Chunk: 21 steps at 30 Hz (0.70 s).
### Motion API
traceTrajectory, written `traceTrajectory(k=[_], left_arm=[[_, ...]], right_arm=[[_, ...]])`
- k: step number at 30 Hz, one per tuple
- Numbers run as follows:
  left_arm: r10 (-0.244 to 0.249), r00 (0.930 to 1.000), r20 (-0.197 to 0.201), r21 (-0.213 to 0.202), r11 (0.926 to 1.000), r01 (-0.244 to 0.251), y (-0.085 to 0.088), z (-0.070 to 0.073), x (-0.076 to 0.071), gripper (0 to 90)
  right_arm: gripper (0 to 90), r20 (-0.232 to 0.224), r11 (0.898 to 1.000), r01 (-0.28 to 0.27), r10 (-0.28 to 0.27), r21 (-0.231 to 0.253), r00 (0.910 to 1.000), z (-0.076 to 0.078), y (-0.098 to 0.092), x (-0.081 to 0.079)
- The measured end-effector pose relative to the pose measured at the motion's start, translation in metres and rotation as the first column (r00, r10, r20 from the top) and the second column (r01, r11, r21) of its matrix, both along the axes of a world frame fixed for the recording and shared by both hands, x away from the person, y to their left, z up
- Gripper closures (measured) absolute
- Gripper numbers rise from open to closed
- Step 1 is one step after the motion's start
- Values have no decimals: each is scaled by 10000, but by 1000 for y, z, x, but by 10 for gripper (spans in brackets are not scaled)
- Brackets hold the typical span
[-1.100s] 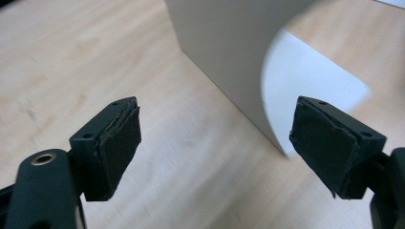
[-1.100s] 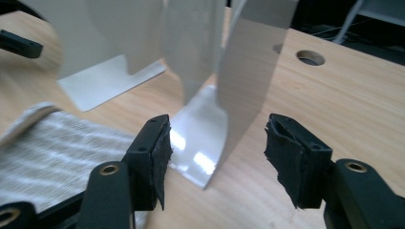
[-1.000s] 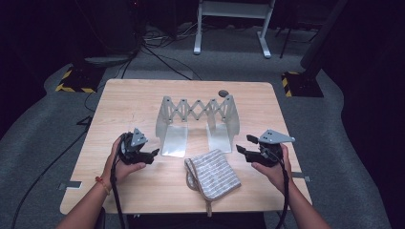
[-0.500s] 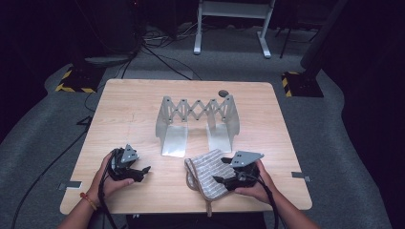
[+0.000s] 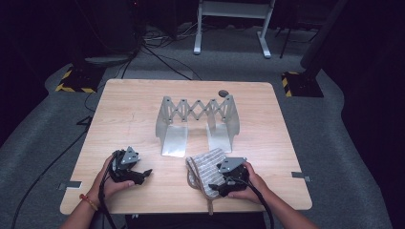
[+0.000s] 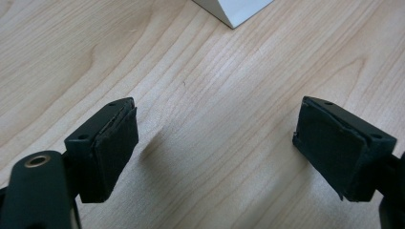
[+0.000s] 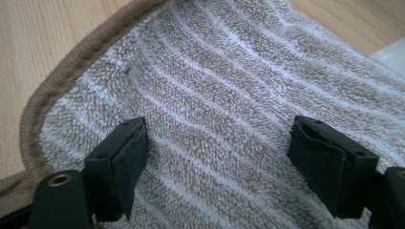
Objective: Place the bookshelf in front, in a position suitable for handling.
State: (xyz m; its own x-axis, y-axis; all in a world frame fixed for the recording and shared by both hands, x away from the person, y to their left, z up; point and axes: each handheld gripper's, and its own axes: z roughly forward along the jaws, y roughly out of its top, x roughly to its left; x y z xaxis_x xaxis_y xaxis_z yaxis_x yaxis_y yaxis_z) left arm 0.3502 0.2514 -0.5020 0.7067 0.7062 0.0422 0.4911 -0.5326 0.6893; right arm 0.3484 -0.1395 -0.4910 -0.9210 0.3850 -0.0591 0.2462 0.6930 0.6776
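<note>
A folded towel (image 5: 205, 171) lies at the surface's (image 5: 129, 119) near edge. The right tool (image 5: 216, 187), jaws just spread wide, sits over it, poised to pinch. The left tool (image 5: 143, 173) waits apart over bare wood.

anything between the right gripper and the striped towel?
Nothing visible. The right gripper is directly over the folded striped towel, jaws wide and just opened, nothing pinched between the pads, terry surface bare beneath them. The accordion rack stands apart, further back.
</note>
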Motion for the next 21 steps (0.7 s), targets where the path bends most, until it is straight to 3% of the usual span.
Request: traceTrajectory(k=[3, 9, 11, 16, 21], left_arm=[[228, 9990, -393, -379, 9990, -243, 4, -2, 4, 140], [338, 9984, -443, -361, 9987, -354, 4, -2, 5, 126], [349, 9984, -441, -359, 9987, -365, 4, -2, 5, 125], [350, 9985, -432, -359, 9987, -366, 4, -2, 5, 125], [311, 9985, -460, -353, 9988, -327, 4, -2, 6, 119]], right_arm=[[226, -211, 9999, 129, -127, 101, 9997, -1, -1, 4], [383, -285, 9993, 313, -307, 208, 9991, 0, -4, 9], [390, -288, 9994, 240, -233, 229, 9993, 1, -7, 11], [247, 103, 9994, 332, -332, 17, 9994, 6, -4, 8], [169, 451, 9980, 633, -631, -25, 9970, 7, -2, 12]])
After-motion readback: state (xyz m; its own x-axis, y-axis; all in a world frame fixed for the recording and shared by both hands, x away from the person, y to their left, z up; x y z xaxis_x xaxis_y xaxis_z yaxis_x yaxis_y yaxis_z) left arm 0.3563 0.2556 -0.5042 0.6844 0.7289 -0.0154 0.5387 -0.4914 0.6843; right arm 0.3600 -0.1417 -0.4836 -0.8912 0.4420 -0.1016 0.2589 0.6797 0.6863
